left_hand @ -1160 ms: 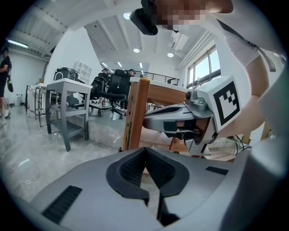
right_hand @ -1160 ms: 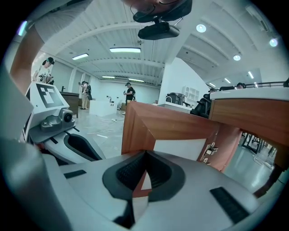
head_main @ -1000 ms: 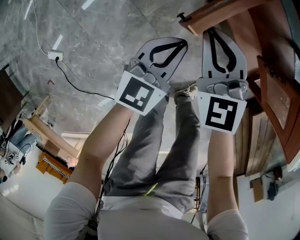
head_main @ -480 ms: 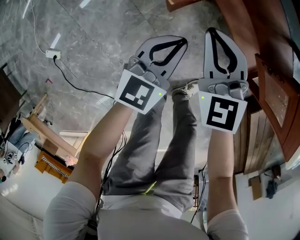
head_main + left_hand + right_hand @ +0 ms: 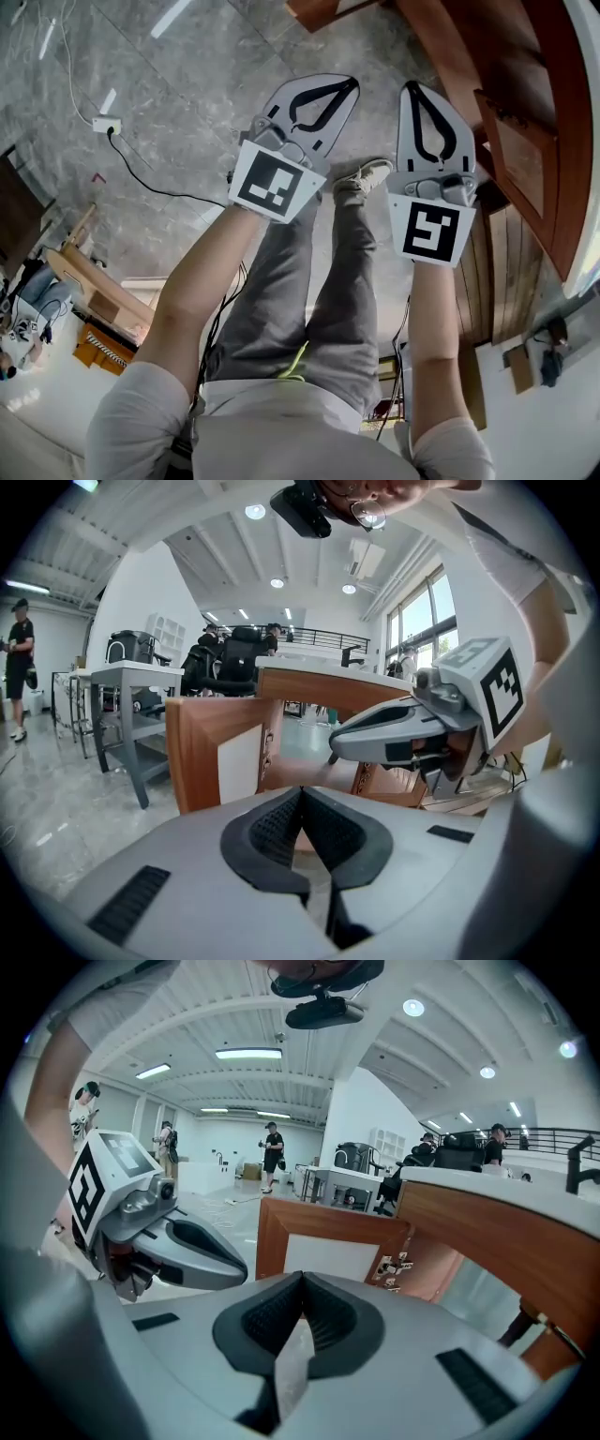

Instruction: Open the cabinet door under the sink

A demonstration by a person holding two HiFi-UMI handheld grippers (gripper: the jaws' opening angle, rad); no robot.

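Head view: left tongs (image 5: 339, 92) and right tongs (image 5: 414, 94) held side by side above floor (image 5: 187, 122), both closed, nothing clamped. Cabinet door (image 5: 333, 1252) seen standing open.

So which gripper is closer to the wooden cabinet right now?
Right. The right gripper hangs just beside the wooden cabinet, not touching it. The left gripper is farther off, over the grey floor on the right gripper's other side.

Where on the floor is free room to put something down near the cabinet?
The grey floor is bare between the power strip with its cable and the left gripper, up to the open cabinet door. Right side is crowded: right gripper, shoe and wooden cabinet stand close together.
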